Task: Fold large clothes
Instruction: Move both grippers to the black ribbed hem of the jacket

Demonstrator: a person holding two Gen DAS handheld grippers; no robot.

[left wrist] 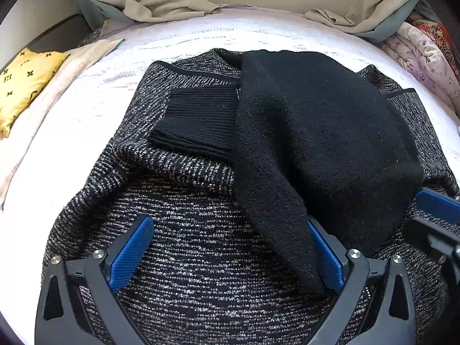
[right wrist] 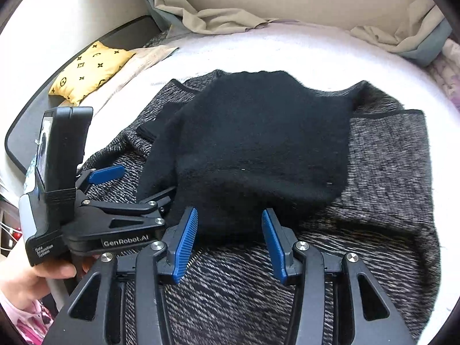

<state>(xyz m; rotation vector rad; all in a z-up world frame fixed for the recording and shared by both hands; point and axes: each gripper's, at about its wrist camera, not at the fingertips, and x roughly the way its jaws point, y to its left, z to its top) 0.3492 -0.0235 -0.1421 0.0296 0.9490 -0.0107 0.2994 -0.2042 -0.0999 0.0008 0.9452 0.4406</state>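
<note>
A grey-and-black marled sweater [left wrist: 184,247] [right wrist: 388,172] lies spread on the white bed. Its black sleeves [left wrist: 316,132] [right wrist: 258,143] are folded across the body, with a ribbed cuff [left wrist: 198,120] on the left. My left gripper [left wrist: 229,222] [right wrist: 143,181] stands wide open low over the sweater's front. The sleeve's lower end drapes against its right pad [left wrist: 327,256]. My right gripper [right wrist: 229,212] is open, and the sleeve's near edge lies between its pads without being pinched. One of its blue fingers [left wrist: 437,204] shows at the right edge of the left wrist view.
A yellow patterned pillow [left wrist: 26,80] [right wrist: 89,72] and a beige cloth [left wrist: 72,66] lie at the left. Crumpled beige-and-teal bedding [left wrist: 161,5] [right wrist: 207,14] lines the headboard. A floral blanket [left wrist: 425,57] sits at the right. A person's hand [right wrist: 51,270] holds the left gripper.
</note>
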